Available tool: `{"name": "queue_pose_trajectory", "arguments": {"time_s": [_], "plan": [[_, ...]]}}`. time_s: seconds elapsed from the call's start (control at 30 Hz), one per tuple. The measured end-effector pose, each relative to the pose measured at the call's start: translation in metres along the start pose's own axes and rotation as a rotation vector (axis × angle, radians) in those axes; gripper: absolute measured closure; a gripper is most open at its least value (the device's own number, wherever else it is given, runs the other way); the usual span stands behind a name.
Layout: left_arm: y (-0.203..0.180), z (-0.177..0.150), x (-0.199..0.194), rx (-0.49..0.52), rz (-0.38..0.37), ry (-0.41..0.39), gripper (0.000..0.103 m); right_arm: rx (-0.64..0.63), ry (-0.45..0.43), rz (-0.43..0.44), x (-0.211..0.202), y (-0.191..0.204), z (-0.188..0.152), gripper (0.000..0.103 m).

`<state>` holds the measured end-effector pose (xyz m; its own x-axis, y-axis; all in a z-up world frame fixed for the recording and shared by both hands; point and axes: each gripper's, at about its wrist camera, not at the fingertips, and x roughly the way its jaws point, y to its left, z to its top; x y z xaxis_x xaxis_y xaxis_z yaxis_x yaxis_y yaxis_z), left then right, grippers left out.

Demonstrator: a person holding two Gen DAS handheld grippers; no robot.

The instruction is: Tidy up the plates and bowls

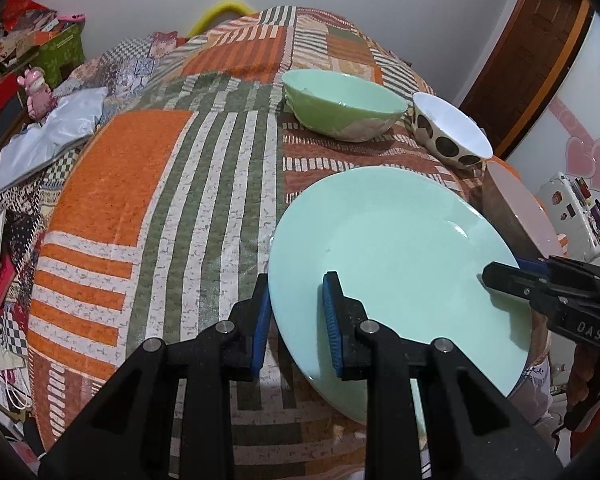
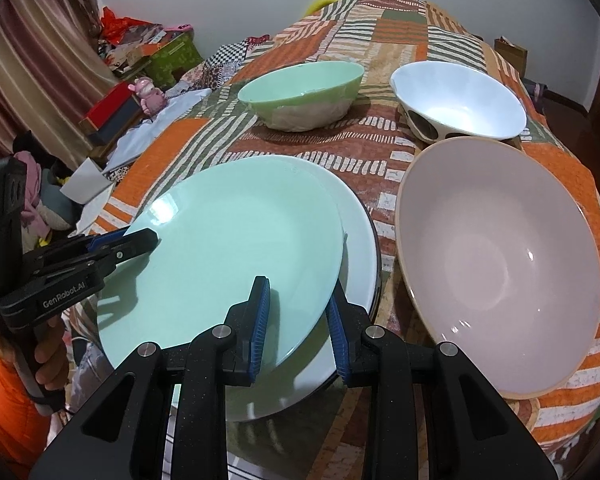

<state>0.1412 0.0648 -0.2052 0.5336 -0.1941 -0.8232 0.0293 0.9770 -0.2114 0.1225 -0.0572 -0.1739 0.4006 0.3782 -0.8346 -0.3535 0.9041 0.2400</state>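
Note:
A mint green plate is held between both grippers over the patchwork quilt. My left gripper is shut on its left rim. My right gripper is shut on its right rim. Under the mint plate lies a white plate with a dark rim; whether the two touch I cannot tell. To the right is a large pale pink bowl. Farther back stand a green bowl and a white bowl with dark spots.
The quilt covers a bed that drops off at the left. Beside that edge lie a pale pillow, a pink toy, a green box and a red box. A hand with an orange sleeve holds the left gripper.

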Motion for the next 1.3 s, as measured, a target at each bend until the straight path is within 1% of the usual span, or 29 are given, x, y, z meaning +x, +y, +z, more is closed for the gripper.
{"name": "queue_pose_trajectory", "arguments": {"time_s": [0.33, 0.5, 0.6, 0.7, 0.8, 0.93, 1.0, 1.07, 1.13, 1.2, 1.27, 1.3], "plan": [[0.003, -0.002, 0.007, -0.012, -0.010, 0.017, 0.079, 0.003, -0.012, -0.005, -0.003, 0.000, -0.001, 0.076], [0.000, -0.003, 0.003, 0.003, 0.012, 0.015, 0.079, 0.027, -0.020, -0.001, -0.010, -0.005, -0.002, 0.076], [-0.003, -0.004, -0.004, 0.017, 0.032, 0.002, 0.079, 0.018, -0.050, -0.024, -0.019, -0.006, -0.002, 0.076], [-0.007, -0.004, -0.015, 0.031, 0.051, -0.019, 0.079, 0.007, -0.079, -0.025, -0.032, -0.006, -0.003, 0.075], [-0.010, 0.000, -0.028, 0.044, 0.065, -0.047, 0.072, -0.008, -0.113, -0.036, -0.044, -0.006, -0.001, 0.073], [-0.021, 0.007, -0.047, 0.054, 0.063, -0.086, 0.069, -0.001, -0.178, -0.046, -0.065, -0.014, 0.001, 0.061], [-0.029, 0.011, -0.055, 0.063, 0.062, -0.105, 0.059, 0.001, -0.204, -0.058, -0.072, -0.017, 0.002, 0.056], [-0.041, 0.015, -0.063, 0.080, 0.061, -0.130, 0.055, 0.003, -0.225, -0.075, -0.079, -0.022, 0.003, 0.053], [-0.052, 0.019, -0.068, 0.096, 0.062, -0.152, 0.051, 0.007, -0.245, -0.089, -0.086, -0.028, 0.004, 0.051], [-0.064, 0.022, -0.072, 0.110, 0.055, -0.171, 0.044, 0.009, -0.256, -0.106, -0.091, -0.035, 0.006, 0.051], [-0.076, 0.027, -0.073, 0.121, 0.041, -0.184, 0.043, 0.015, -0.268, -0.121, -0.096, -0.042, 0.004, 0.051], [-0.081, 0.029, -0.073, 0.124, 0.036, -0.185, 0.038, 0.018, -0.273, -0.127, -0.098, -0.045, 0.003, 0.050]]}}
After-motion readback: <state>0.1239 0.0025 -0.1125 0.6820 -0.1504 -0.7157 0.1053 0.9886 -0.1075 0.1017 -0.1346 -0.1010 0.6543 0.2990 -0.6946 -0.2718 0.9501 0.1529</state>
